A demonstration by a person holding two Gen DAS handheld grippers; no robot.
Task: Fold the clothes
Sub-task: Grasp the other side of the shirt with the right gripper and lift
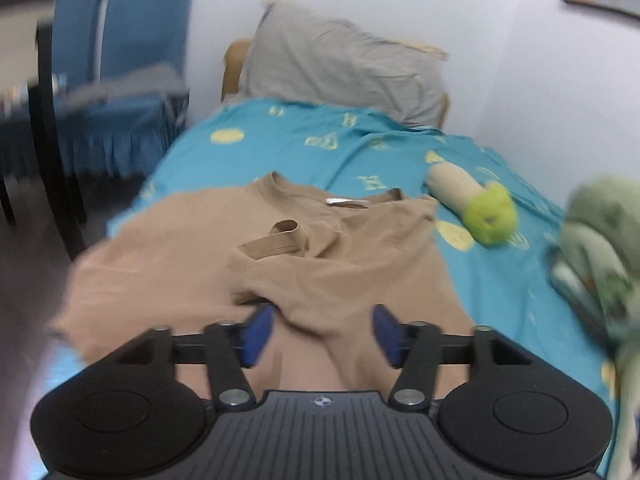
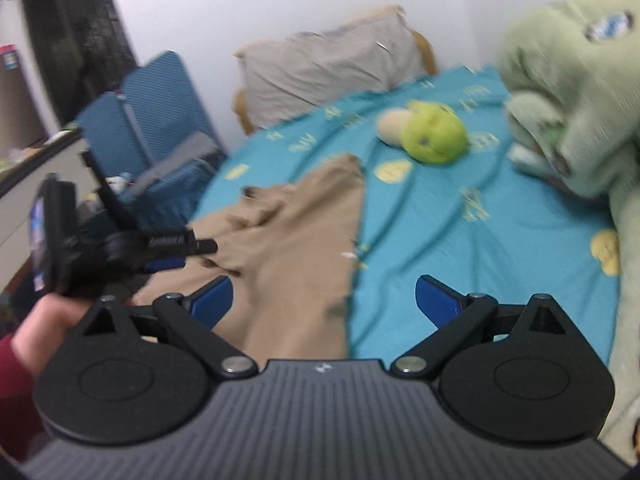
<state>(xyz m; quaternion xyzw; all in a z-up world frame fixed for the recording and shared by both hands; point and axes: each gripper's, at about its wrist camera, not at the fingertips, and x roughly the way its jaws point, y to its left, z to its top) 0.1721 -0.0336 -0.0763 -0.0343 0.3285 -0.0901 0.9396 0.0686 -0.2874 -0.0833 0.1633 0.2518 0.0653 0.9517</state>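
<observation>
Tan shirt (image 1: 340,264) on teal bedsheet (image 1: 280,152)

The right hand-held gripper (image 2: 324,304) has its blue pads spread wide, nothing between them but the tan shirt (image 2: 296,248) lying on the bed's teal sheet (image 2: 480,240) beyond; the left hand-held gripper (image 2: 188,254) sits ahead to the left, held by a hand (image 2: 44,332) in a red sleeve; farther ahead lie a green plush toy (image 2: 434,136) and a grey pillow (image 2: 328,68); a pale green blanket (image 2: 572,92) is heaped to the right.
</observation>
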